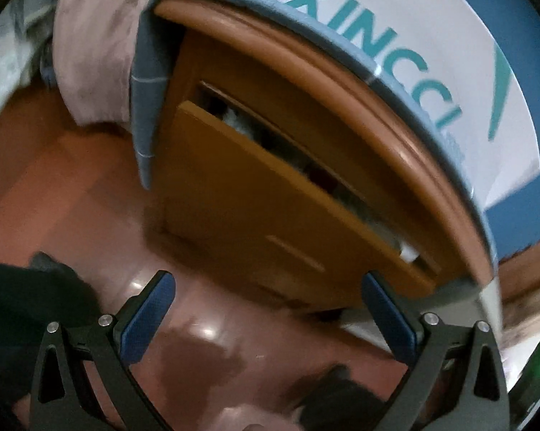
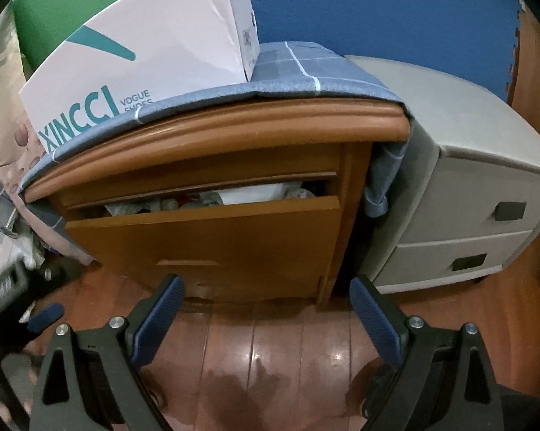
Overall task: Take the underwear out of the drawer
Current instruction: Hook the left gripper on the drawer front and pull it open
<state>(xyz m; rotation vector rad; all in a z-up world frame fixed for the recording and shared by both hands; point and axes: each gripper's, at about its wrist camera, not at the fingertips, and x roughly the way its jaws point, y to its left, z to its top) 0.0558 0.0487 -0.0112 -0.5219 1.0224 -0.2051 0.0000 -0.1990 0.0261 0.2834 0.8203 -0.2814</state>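
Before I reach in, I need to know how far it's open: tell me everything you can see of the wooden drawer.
The drawer is the upper one of an orange-brown wooden nightstand, under its rounded top edge. It has a flat, smooth front with a shallow recessed handle low down. It is pulled out only partway, leaving a narrow gap along the top. Crumpled white and pale clothes fill that gap. Neither gripper touches it.

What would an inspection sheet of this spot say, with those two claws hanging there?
Surface: glossy reddish wooden floor.
Job's things: orange-brown wooden drawer slightly open; white and mixed fabrics inside, underwear not identifiable.
Clutter: white XINCCI shoe box on blue checked cloth atop the cabinet.
Claws: left claw open, empty; right claw open, empty.
Cables: nothing seen.
Surroundings: grey plastic two-drawer unit, blue wall.
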